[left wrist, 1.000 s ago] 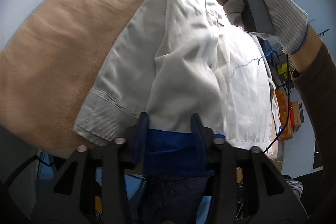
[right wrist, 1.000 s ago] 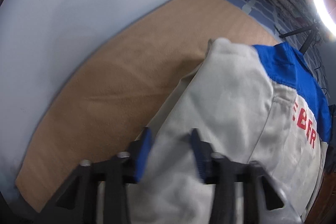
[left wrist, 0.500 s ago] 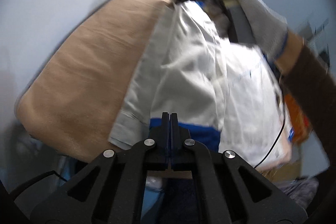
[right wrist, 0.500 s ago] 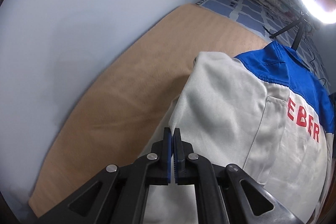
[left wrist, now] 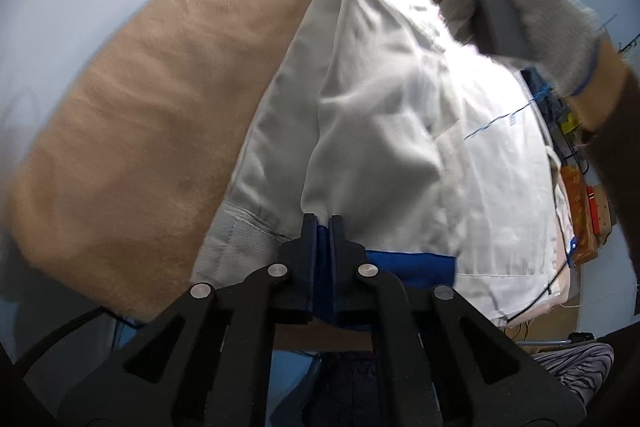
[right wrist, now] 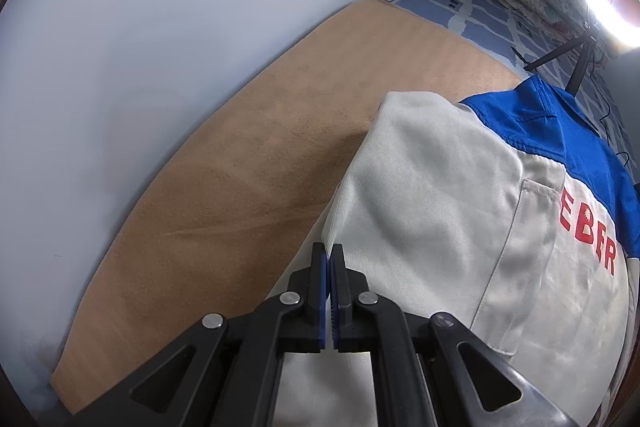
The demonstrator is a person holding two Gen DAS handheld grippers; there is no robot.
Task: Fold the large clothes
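Readable text: one item
Red letters "EBER" on the jacket (right wrist: 460, 227), just below its blue shoulder panel (right wrist: 560, 131); leading characters cut off.

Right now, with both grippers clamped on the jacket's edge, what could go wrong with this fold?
1. The left gripper pinches only a thin bit of the jacket at its blue hem; it may slip out when lifted.
2. The right gripper also bites right at the fabric edge, so the fold could come out uneven.
3. The jacket lies near the tan blanket's edge and could slide off.
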